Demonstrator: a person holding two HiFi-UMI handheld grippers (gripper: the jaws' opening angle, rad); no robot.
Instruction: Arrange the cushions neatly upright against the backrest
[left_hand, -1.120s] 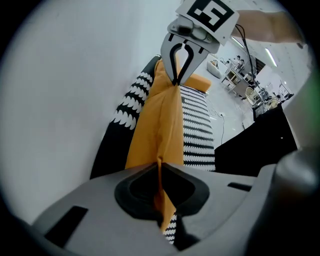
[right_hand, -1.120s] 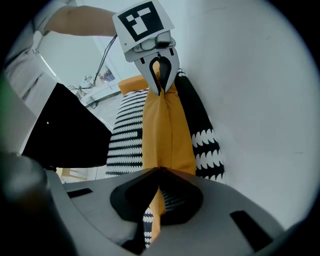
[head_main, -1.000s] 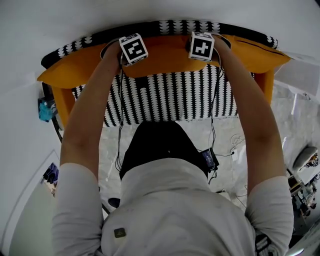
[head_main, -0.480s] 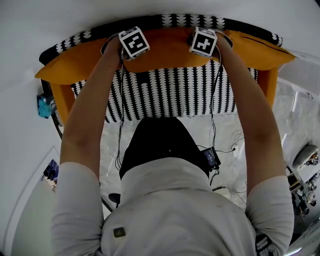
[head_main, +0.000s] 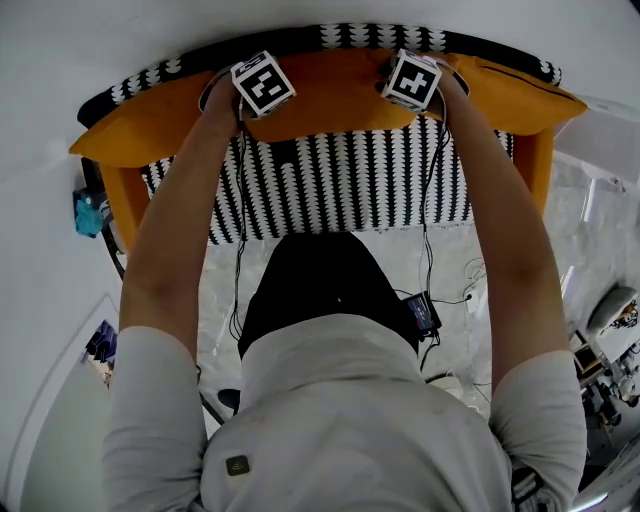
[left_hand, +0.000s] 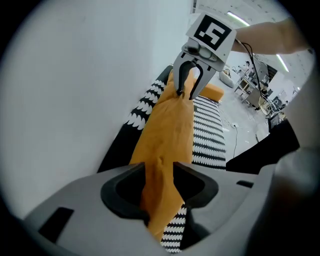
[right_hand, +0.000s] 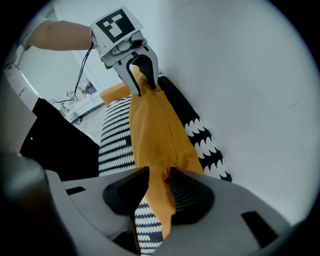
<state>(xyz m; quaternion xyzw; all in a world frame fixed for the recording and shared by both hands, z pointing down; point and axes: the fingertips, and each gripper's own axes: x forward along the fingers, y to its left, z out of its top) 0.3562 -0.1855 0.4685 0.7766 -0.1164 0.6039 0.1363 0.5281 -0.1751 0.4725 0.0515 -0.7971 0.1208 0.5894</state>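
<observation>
Head view shows the orange cushion upright against the backrest. The left gripper and right gripper straddle its top edge, jaws opening with fabric between them. Let go unsupported, it may slump forward off the backrest.

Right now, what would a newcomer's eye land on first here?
The bright orange fabric cushion stands out at the middle of the black-and-white patterned sofa. The left gripper and right gripper stand at its top edge, their jaws opening with the fabric between them.
</observation>
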